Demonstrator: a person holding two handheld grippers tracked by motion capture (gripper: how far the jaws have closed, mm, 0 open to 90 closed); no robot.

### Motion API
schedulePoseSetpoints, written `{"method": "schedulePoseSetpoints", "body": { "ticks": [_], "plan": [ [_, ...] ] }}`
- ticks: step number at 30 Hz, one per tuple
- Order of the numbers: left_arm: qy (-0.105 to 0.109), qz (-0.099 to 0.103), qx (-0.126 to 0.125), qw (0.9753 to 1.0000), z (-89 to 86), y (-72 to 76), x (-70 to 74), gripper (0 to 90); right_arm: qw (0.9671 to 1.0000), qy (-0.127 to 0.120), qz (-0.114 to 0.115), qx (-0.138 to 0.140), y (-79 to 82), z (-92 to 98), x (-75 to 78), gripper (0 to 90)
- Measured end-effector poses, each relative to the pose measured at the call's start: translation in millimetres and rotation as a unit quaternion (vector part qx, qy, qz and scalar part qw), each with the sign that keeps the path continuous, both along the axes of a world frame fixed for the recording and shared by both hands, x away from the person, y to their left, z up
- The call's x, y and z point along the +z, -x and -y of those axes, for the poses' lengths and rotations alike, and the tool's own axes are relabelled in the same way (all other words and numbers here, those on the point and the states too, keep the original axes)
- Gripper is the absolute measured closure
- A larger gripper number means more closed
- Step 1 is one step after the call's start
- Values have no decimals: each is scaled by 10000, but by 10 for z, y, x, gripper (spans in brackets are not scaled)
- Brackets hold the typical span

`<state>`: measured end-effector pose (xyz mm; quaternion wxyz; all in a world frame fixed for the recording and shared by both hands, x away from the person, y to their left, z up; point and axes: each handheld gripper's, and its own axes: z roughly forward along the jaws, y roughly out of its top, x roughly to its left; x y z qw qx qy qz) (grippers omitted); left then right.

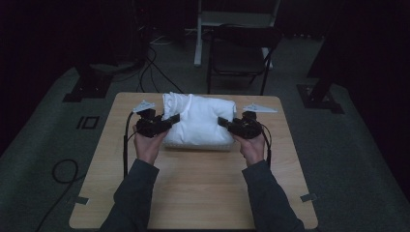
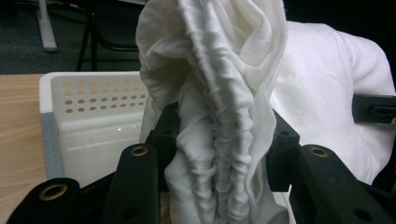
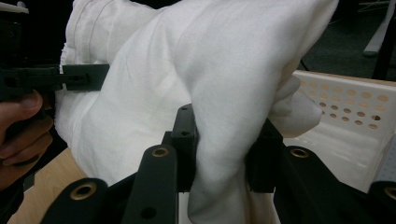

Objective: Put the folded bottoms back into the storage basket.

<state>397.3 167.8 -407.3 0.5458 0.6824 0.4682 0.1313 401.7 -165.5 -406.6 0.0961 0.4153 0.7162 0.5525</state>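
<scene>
Over the white basket (image 2: 88, 116), left gripper (image 1: 170, 119) and right gripper (image 1: 223, 122) each stood clamped on the white cloth (image 1: 200, 118), jaws nearly closed.

White cloth (image 1: 200, 118); white perforated basket (image 2: 93, 116) with grey corner; pale wood-grain table (image 1: 193, 193); black hand-held grippers

The soft white cloth (image 1: 198, 121) covers most of the white plastic basket with small holes (image 2: 88, 121) between both grippers. The dark folding chair (image 1: 239, 53) beyond them is too dim to see well.
</scene>
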Motion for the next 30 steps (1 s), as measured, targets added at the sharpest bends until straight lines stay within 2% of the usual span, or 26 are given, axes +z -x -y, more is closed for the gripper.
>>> {"method": "schedulePoseSetpoints", "body": {
  "ticks": [13,27,30],
  "plan": [
    [9,109,72,9999,-5,-98,101,578,9999,15,129,-95,-91,-33,121,696],
    [-85,42,124,9999,16,-248,77,579,9998,56,76,-180,-209,-56,72,696],
    [-51,38,135,9999,15,-285,65,579,9997,78,83,-201,-241,-63,66,696]
  ]
}}
